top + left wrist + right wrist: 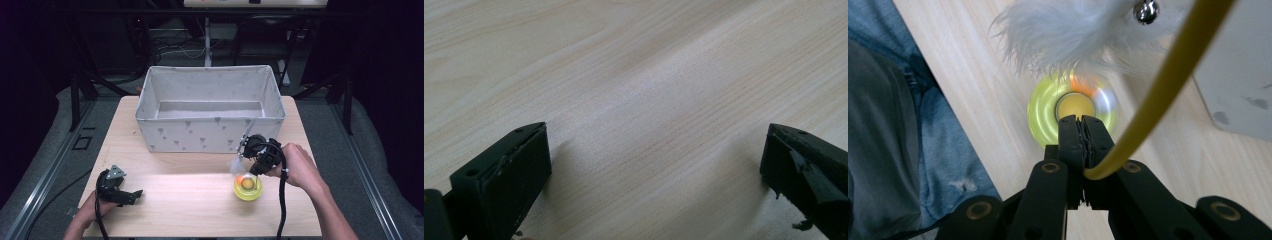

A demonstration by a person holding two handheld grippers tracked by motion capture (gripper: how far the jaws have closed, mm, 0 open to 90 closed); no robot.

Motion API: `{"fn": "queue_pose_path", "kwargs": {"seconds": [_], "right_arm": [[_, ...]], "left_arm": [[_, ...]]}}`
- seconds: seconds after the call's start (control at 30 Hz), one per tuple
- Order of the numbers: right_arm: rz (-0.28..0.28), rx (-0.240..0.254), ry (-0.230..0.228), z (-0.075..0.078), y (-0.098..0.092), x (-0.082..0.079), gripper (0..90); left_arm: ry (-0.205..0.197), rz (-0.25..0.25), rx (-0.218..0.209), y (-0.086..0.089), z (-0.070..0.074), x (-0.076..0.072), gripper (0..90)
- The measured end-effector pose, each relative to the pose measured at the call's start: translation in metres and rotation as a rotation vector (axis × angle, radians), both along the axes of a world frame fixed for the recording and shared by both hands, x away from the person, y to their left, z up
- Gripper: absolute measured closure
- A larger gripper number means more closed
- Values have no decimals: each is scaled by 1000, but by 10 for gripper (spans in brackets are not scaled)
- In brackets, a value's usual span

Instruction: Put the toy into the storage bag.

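The right gripper [1081, 120] is clamped on a yellow wand [1168, 80] whose white feather tuft [1068, 37] and small bell [1146, 10] hang above a yellow disc [248, 187]. The disc lies near the tabletop's [190, 200] front edge, right of centre. The left gripper [131, 195] rests at the front-left corner, jaws spread with nothing between them. A fabric bin [210, 131] stands along the back edge.

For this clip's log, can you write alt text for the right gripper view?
The right gripper, jaws shut, pinches a yellow wand that rises to the upper right. White feathers and a small silver bell hang above a round yellow-green toy on the wooden table, with a grey fabric box at right.
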State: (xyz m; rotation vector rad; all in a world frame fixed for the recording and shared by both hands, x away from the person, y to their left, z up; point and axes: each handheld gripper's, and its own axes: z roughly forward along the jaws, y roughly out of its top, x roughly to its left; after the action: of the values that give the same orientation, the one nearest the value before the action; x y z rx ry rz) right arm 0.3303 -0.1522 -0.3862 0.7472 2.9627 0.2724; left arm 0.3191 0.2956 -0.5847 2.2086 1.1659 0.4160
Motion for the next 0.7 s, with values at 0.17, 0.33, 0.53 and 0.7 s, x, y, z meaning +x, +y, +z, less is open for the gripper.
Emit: {"fn": "queue_pose_path", "kwargs": {"seconds": [0.17,0.33,0.53,0.7], "right_arm": [[-15,26,-4,6,-1,8,882],[-24,38,-11,13,-3,14,882],[-34,40,-16,19,-3,22,883],[-40,42,-13,23,-4,27,883]], "left_arm": [[0,0,0,0,0,0,0],[0,1,0,0,0,0,0],[0,1,0,0,0,0,0],[0,1,0,0,0,0,0]]}}
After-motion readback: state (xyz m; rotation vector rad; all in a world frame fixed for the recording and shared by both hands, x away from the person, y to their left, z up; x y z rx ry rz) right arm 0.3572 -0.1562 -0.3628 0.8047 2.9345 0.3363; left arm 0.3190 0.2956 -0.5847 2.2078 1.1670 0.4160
